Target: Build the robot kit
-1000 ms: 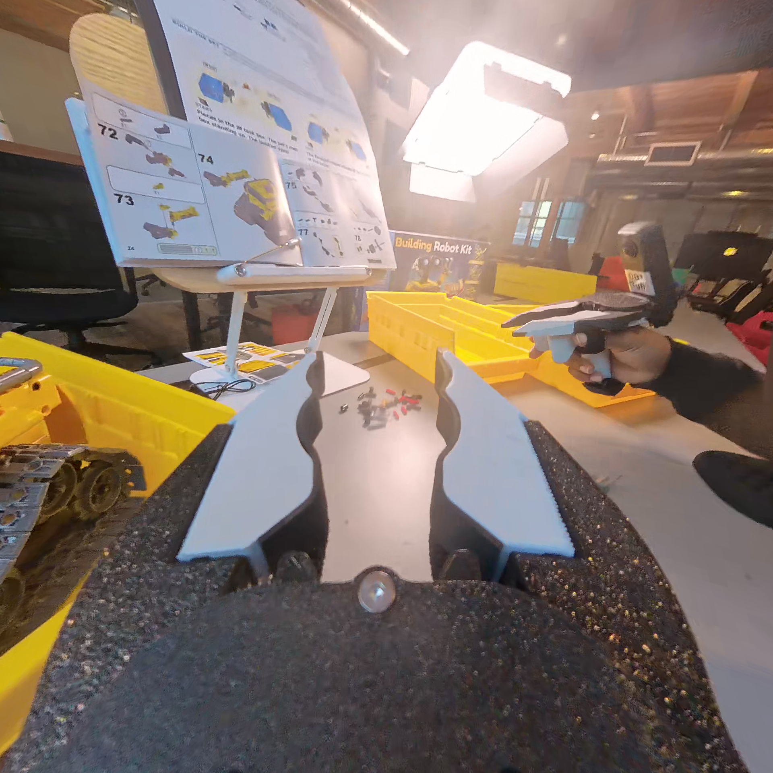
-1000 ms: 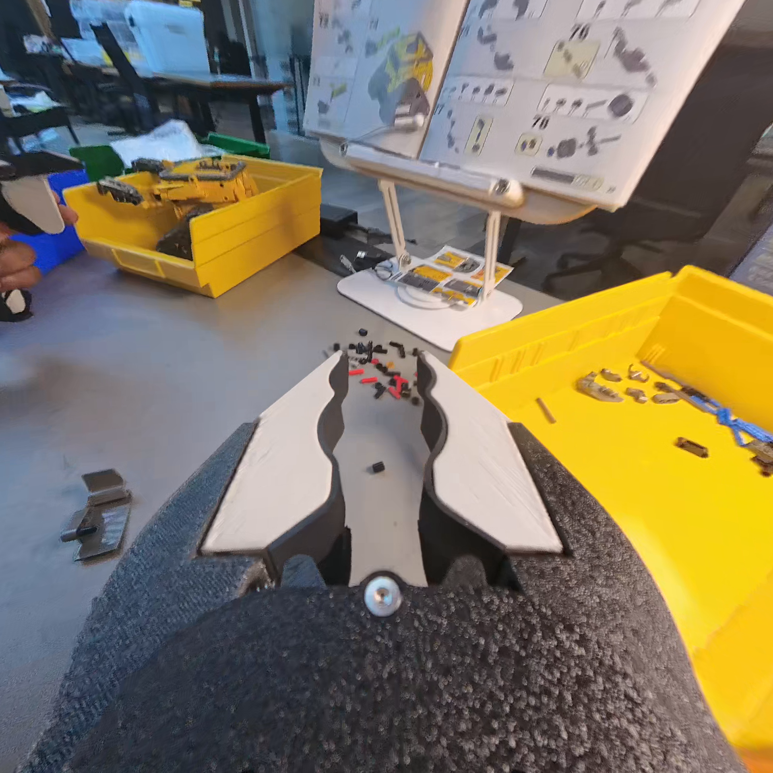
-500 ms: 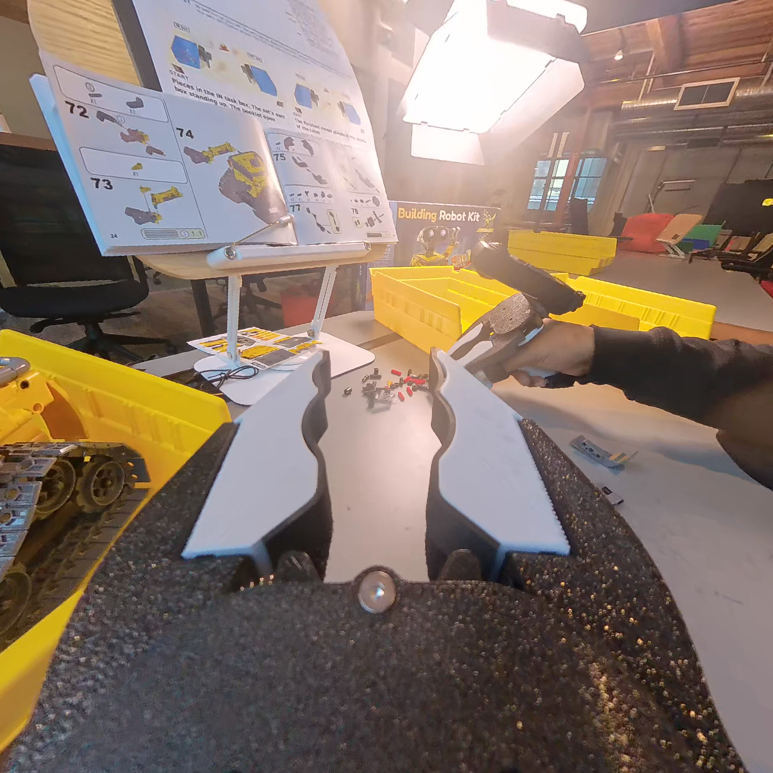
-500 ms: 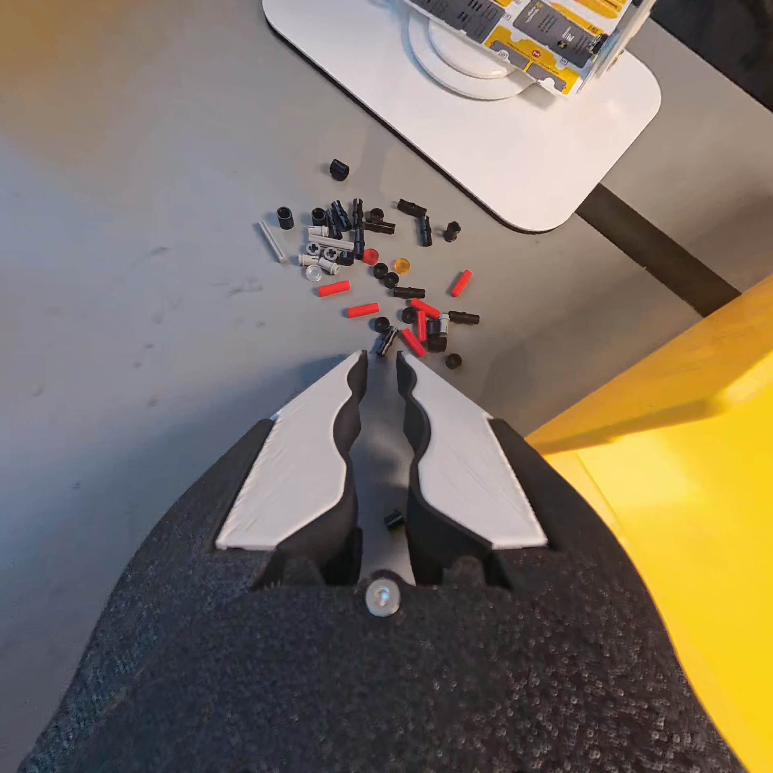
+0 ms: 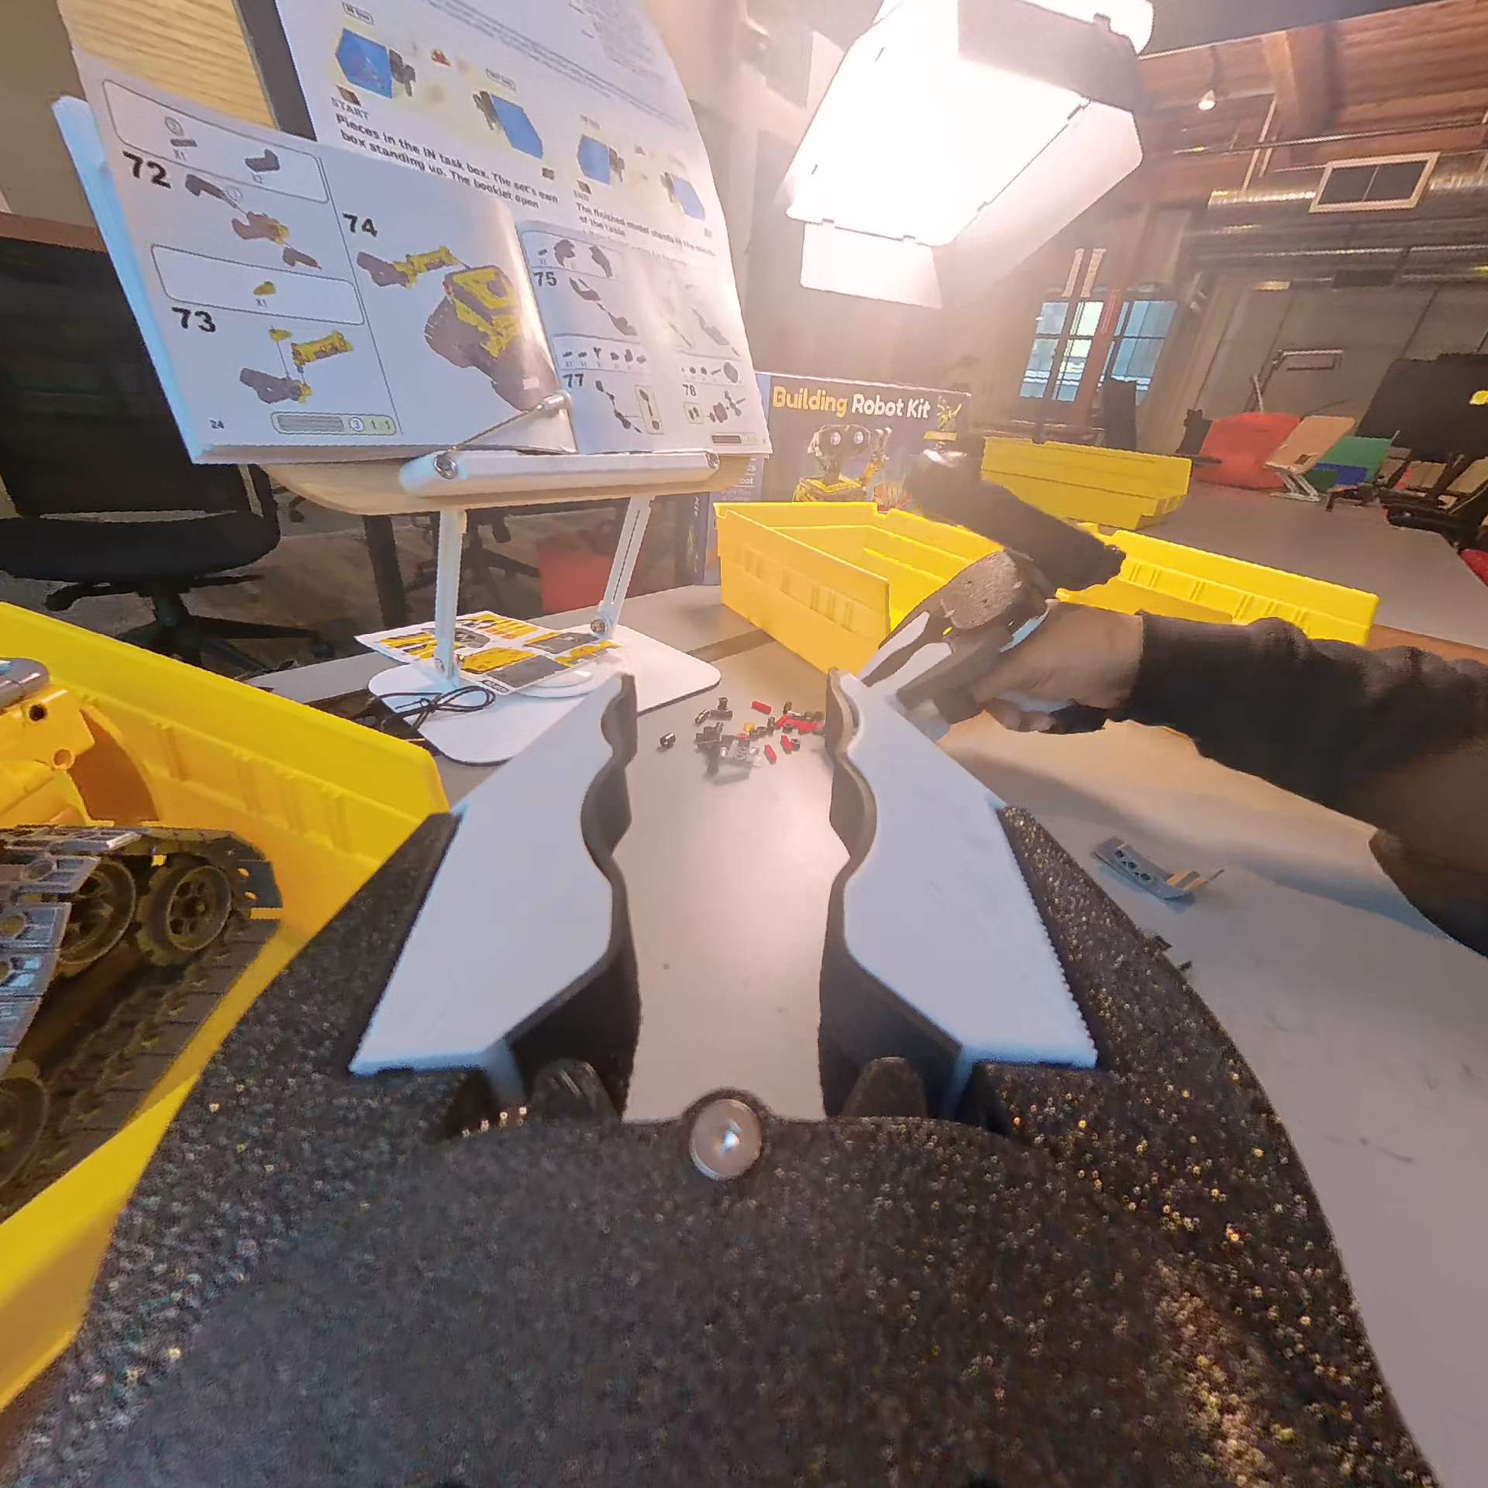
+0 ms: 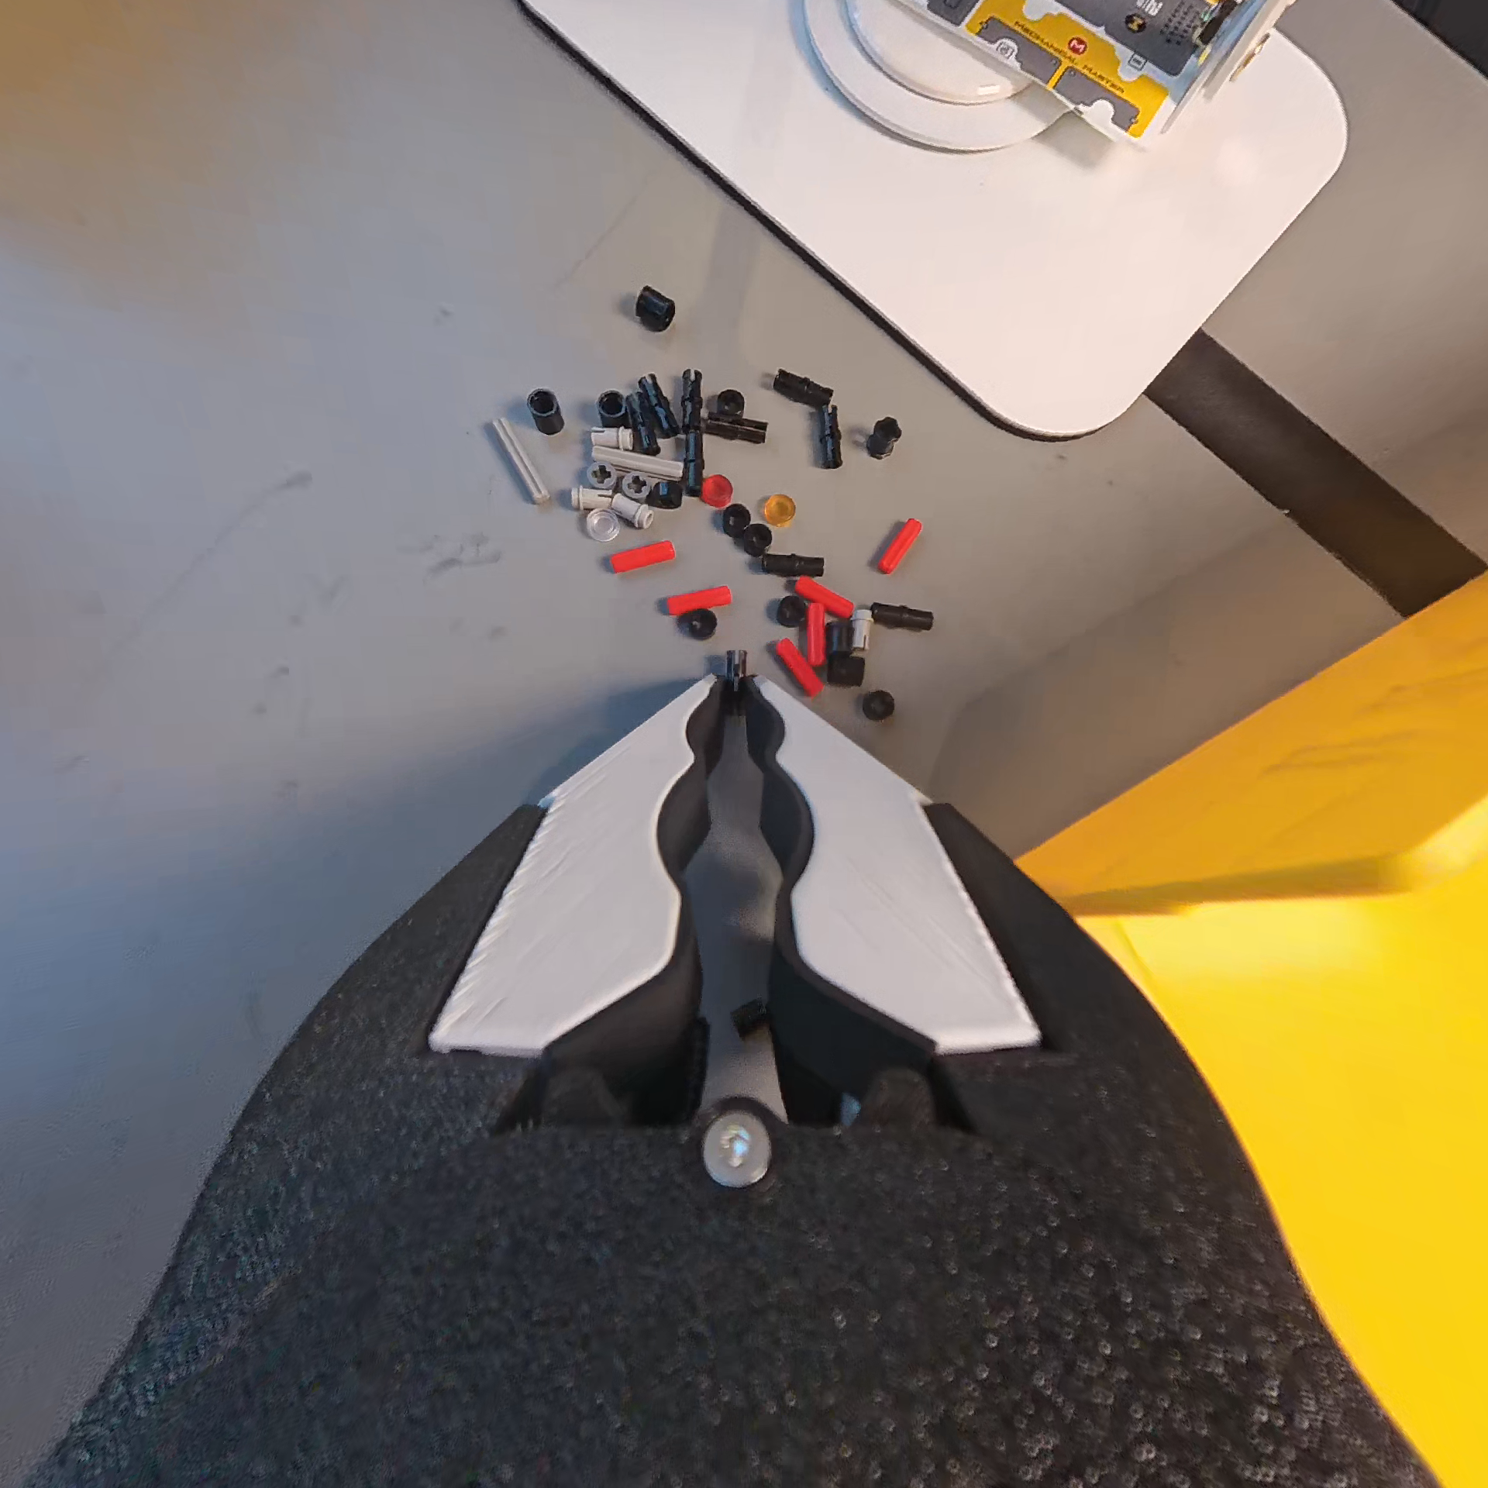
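Observation:
A scatter of small black, red and grey building pins [image 6: 725,515] lies on the grey table, also in the left wrist view [image 5: 745,729]. My right gripper [image 6: 734,683] points down at the near edge of the scatter, shut on a small black pin [image 6: 736,667] at its fingertips. One more black pin [image 6: 749,1016] lies on the table between its fingers, farther back. In the left wrist view the right gripper [image 5: 878,672], held by a hand, tilts down over the scatter. My left gripper [image 5: 729,700] is open and empty, above the table short of the pins.
A white book stand [image 5: 564,684] holds an open instruction booklet [image 5: 386,306]; its base [image 6: 1006,241] lies just beyond the pins. A yellow bin [image 5: 241,757] with a tracked yellow model [image 5: 97,910] is at left. Another yellow bin [image 6: 1288,886] is at right. A grey plate piece [image 5: 1147,865] lies on the table. About 30 centimeters separates my left fingertips from my right.
My right gripper tilted down over the scattered pins, came closer and closed its fingers on a black pin. My left gripper stayed open and barely moved.

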{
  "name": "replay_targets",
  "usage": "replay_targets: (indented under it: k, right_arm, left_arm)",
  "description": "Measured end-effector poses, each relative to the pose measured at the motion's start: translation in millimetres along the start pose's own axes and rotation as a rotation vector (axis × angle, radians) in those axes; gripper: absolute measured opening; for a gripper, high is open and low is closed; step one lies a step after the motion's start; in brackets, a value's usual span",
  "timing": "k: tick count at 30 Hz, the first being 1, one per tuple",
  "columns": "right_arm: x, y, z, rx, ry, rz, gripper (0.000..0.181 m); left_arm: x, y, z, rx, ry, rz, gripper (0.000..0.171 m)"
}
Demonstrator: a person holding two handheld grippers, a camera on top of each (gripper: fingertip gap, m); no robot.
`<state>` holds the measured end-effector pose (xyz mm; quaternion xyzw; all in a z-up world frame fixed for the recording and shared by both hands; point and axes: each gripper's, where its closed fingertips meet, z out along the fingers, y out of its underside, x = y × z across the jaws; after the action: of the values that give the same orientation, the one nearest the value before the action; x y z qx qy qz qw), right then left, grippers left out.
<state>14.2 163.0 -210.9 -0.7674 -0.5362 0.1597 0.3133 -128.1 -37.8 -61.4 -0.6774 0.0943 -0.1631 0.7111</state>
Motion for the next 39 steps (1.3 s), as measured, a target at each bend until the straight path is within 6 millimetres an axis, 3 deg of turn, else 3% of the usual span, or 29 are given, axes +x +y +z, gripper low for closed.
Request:
replay_targets:
  k: [2,6,12,17,21,25,30,39]
  right_arm:
    - [-13.7,-2.6,-15.4,0.056,-0.062,-0.027,0.004]
    - [-66.0,-3.6,-68.7,0.190,-0.255,-0.118,0.004]
    - [-133.2,42.4,-123.5,0.194,-0.439,-0.350,0.004]
    - [-179.2,86.1,-142.8,0.149,-0.582,-0.512,0.004]
    - [-186.2,102.8,-131.5,0.097,-0.571,-0.576,0.004]
    - [-191.9,108.2,-129.8,0.084,-0.588,-0.609,0.004]
    - [-194.7,117.2,-128.4,0.063,-0.597,-0.635,0.004]
    - [-203.4,122.6,-130.1,0.064,-0.630,-0.664,0.004]
  left_arm:
    - [3.1,4.2,2.2,-0.020,0.014,-0.002,0.046]
    - [18.0,20.5,10.0,-0.100,0.079,-0.002,0.046]
    - [79.9,68.0,21.7,-0.336,0.311,0.067,0.042]
    - [123.8,112.3,26.2,-0.553,0.410,0.099,0.032]
    - [144.3,137.1,29.2,-0.692,0.447,0.040,0.025]
    - [152.6,150.5,33.6,-0.764,0.454,0.010,0.018]
    - [151.1,159.4,40.0,-0.812,0.454,0.082,0.005]
    - [121.5,159.0,56.5,-0.764,0.406,0.229,0.007]
